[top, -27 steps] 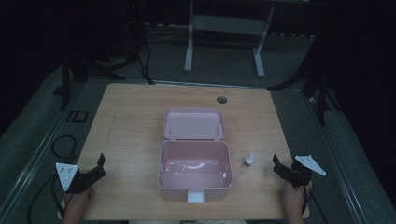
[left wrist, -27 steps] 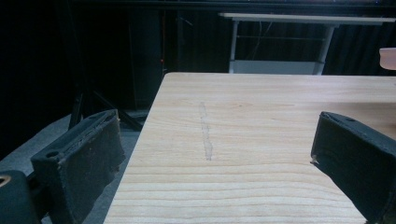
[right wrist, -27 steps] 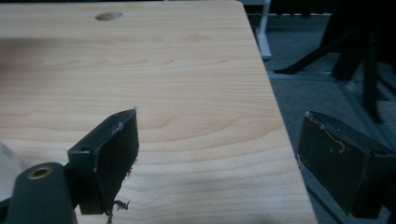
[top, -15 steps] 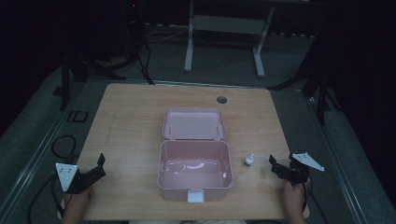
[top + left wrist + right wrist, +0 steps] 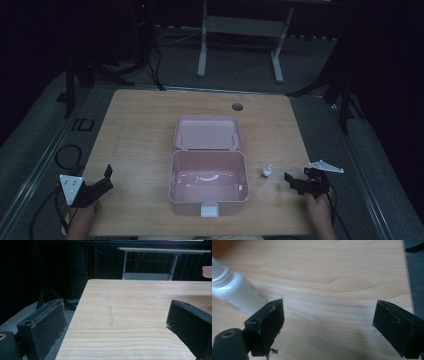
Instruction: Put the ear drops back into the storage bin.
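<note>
A: What stands on the wooden counter (image 5: 135,130)?

B: In the high view, a pink box (image 5: 209,177) is in the middle, a little toward 6 o'clock. Its lid (image 5: 208,133) is folded back toward 12 o'clock, and a white latch (image 5: 209,210) sits on the wall at 6 o'clock. The inside looks empty, with some shine on the bottom.

A: And the small thing beside it?

B: A small white bottle (image 5: 266,171) stands upright at 3 o'clock from the box, near it but not touching.

A: Where is the right tool (image 5: 296,182)?

B: At 4 o'clock from the box, near the counter edge, in the person's right hand (image 5: 316,204). Its jaws stand wide apart and hold nothing. In the right gripper view the bottle (image 5: 234,288) appears blurred, just beyond the jaw on the left side of that view, outside the gap.

A: And the left tool (image 5: 102,181)?

B: At 8 o'clock from the box, at the counter's corner. Its jaws are also wide apart and empty. In the left gripper view I see bare wood with a faint mark (image 5: 109,310) between the jaws.
</note>
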